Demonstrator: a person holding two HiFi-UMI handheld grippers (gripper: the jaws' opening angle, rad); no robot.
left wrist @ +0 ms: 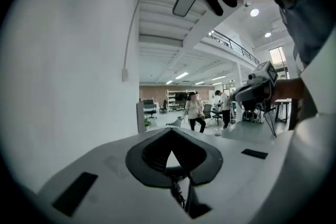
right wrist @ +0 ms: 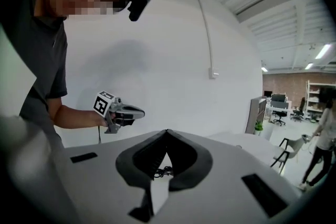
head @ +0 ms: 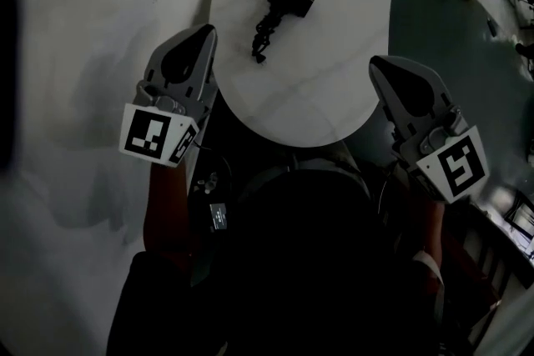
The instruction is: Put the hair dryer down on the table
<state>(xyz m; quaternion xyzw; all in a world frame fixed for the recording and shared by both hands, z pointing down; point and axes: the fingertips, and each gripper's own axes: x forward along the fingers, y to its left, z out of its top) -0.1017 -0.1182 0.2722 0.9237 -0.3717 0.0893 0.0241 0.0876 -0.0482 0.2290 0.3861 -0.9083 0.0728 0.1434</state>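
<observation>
A black hair dryer (head: pixel 286 1) lies on the round white table (head: pixel 334 87), its cord bunched beside it (head: pixel 262 38). Neither gripper touches it. My left gripper (head: pixel 203 31) hovers off the table's left edge, jaws shut and empty; in its own view the closed tips (left wrist: pixel 170 131) point out into the room. My right gripper (head: pixel 377 62) hangs off the table's right edge, also shut with nothing held, and its own view shows the closed tips (right wrist: pixel 167 132). Each gripper appears in the other's view: the left gripper (right wrist: pixel 118 113), the right gripper (left wrist: pixel 257 89).
A white wall (head: pixel 100 29) stands to the left of the table. Dark floor (head: pixel 442 37) lies to its right. Far off in the hall, people (left wrist: pixel 195 113) stand among chairs and shelves. My own body fills the bottom of the head view.
</observation>
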